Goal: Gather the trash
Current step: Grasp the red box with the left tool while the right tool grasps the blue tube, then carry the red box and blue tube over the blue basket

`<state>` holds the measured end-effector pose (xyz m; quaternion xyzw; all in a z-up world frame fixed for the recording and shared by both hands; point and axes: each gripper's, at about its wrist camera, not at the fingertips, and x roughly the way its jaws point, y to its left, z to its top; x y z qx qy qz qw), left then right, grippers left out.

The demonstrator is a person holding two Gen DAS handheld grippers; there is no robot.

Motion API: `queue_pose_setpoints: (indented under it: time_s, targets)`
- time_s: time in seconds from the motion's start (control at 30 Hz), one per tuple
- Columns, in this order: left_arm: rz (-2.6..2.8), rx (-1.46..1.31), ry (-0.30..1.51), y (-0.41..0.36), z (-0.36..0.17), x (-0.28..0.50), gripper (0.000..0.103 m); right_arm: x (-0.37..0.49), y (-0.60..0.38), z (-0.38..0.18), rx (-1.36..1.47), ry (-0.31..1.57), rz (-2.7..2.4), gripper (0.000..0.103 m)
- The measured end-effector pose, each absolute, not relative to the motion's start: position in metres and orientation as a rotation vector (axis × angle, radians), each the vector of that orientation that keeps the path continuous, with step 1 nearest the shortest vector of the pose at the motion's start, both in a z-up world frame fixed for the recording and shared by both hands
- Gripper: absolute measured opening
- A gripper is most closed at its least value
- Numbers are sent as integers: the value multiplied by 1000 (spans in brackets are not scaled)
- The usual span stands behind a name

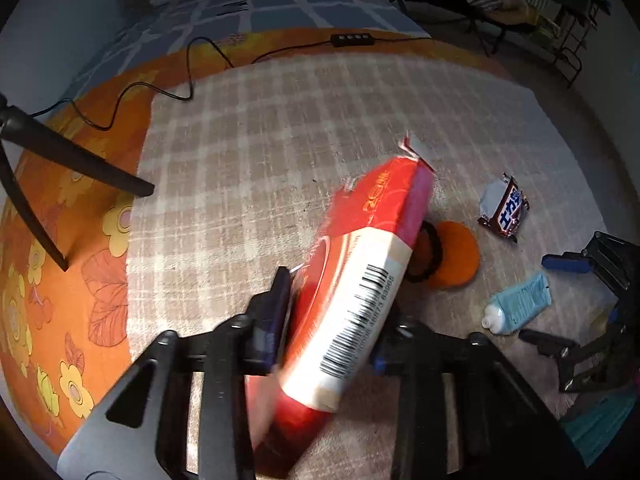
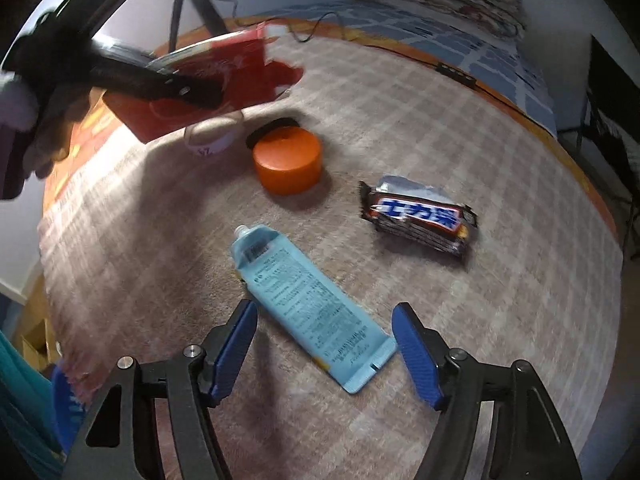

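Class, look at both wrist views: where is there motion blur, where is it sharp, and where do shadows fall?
Left wrist view: the red box clamped in the left gripper smears along its upper-left edge, though its barcode stays readable. Right wrist view: the same box is blurred and casts a broad shadow on the plaid cloth; the blue tube between the open right gripper fingers is sharp.

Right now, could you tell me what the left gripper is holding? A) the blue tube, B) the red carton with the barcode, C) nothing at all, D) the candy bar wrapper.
B: in the left wrist view the left gripper is closed on the red carton, while the blue tube and candy bar wrapper lie on the cloth, and the right gripper is open around the tube.
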<state>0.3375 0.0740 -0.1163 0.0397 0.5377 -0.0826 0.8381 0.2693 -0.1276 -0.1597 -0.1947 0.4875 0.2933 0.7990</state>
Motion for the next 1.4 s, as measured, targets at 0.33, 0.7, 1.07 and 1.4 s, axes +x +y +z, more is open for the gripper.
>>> queue_pose_setpoints:
  time_s: [0.33, 0.7, 1.07, 1.4]
  targets:
    - [-144, -31, 1097, 90, -112, 339, 17, 277, -123, -159, -369, 1048, 644, 18]
    - [-120, -92, 1047, 108, -94, 310, 16, 284, -138, -153, -216, 1101, 656, 5]
    - [-134, -136, 1033, 101, -80, 246, 16, 259, -143, -128, -207, 1061, 647, 5]
    - [-150, -108, 1028, 70, -73, 182, 16, 205, -146, -103, -184, 1000, 654, 5]
